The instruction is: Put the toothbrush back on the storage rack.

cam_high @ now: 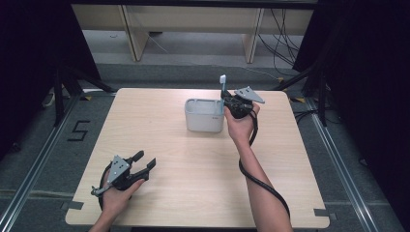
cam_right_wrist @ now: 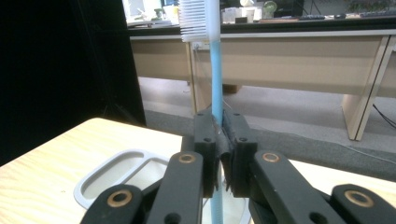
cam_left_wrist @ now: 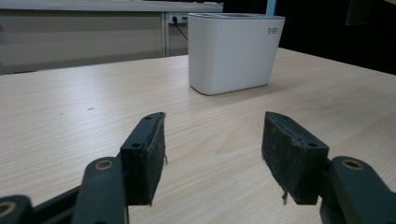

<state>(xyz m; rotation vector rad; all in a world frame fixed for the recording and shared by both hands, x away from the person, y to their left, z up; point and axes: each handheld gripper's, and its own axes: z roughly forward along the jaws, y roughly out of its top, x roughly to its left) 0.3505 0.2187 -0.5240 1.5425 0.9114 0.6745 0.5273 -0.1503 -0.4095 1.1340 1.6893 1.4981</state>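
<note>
One blue toothbrush (cam_right_wrist: 216, 88), light, stiff and slippery, is standing upright over the white holder (cam_high: 204, 115), the right gripper (cam_right_wrist: 218, 140) clamping mid-handle; the left gripper (cam_left_wrist: 212, 154) is resting agape.

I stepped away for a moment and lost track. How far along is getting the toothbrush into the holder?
Done: the right gripper is shut on the blue toothbrush, held upright with its bristles on top. In hand: its lower end hangs over the right end of the white holder, by the rim. Left: lowering it in and letting go. The left gripper rests open on the table, holding nothing.
</note>
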